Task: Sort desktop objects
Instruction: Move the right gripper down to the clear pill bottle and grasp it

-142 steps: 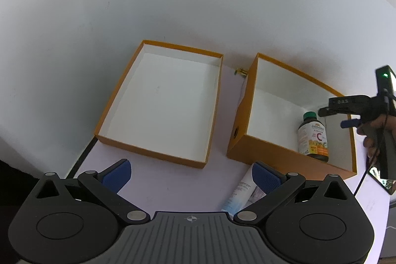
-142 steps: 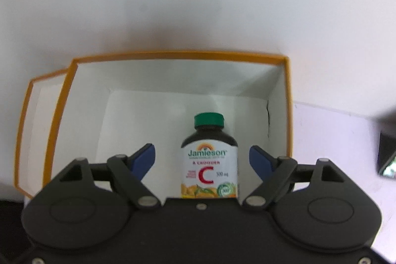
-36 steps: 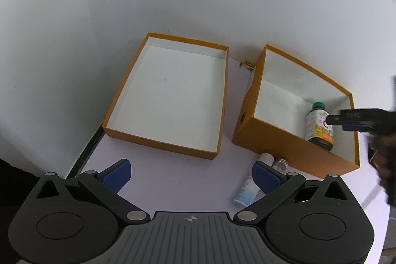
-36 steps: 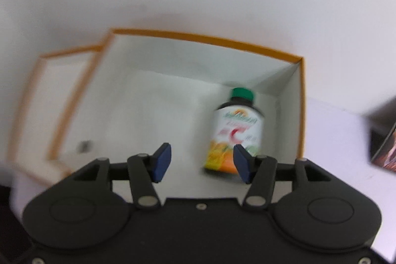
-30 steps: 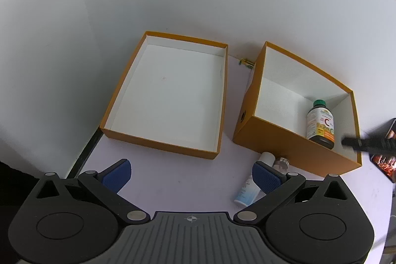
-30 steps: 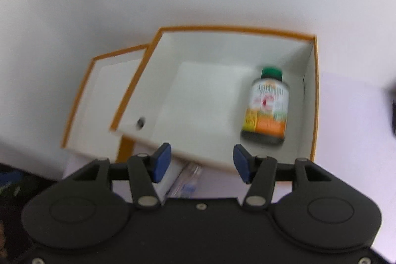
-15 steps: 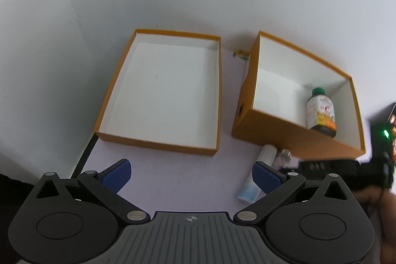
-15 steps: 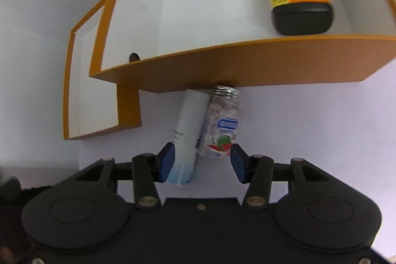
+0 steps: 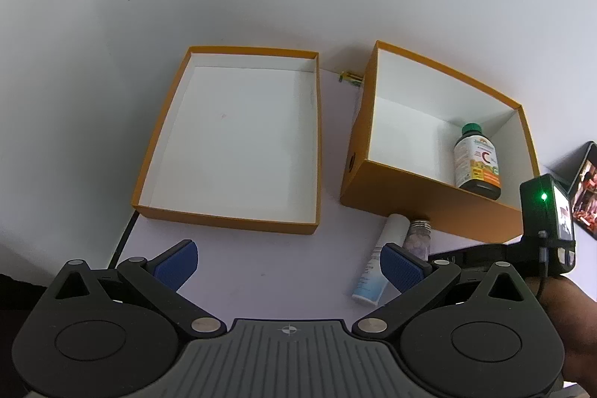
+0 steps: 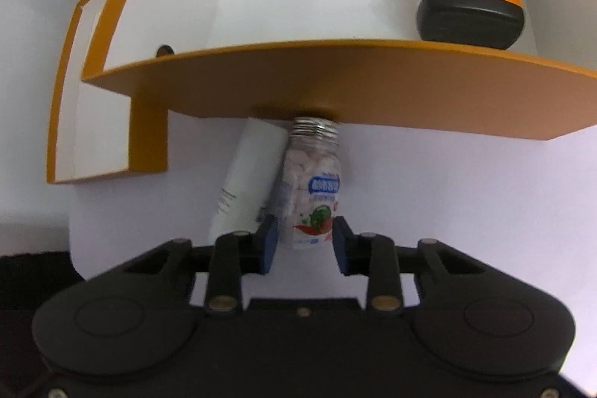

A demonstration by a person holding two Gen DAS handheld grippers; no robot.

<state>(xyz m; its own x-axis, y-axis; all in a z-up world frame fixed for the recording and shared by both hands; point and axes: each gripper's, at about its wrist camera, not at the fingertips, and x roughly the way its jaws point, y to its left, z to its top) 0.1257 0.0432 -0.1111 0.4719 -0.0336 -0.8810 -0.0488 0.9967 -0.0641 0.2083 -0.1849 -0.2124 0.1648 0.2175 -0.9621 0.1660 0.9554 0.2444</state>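
From the left wrist I see my left tool hanging released over the tabletop, nothing between its blue pads. Ahead lie a shallow orange tray and a deeper orange box with a vitamin bottle standing inside. Before the box lie a white tube and a small candy bottle, touching.

From the right wrist, my right tool has just been closing — its pads sit on both sides of the candy bottle, which lies on the tabletop, cap against the box wall. Whether the pads already press I cannot tell.
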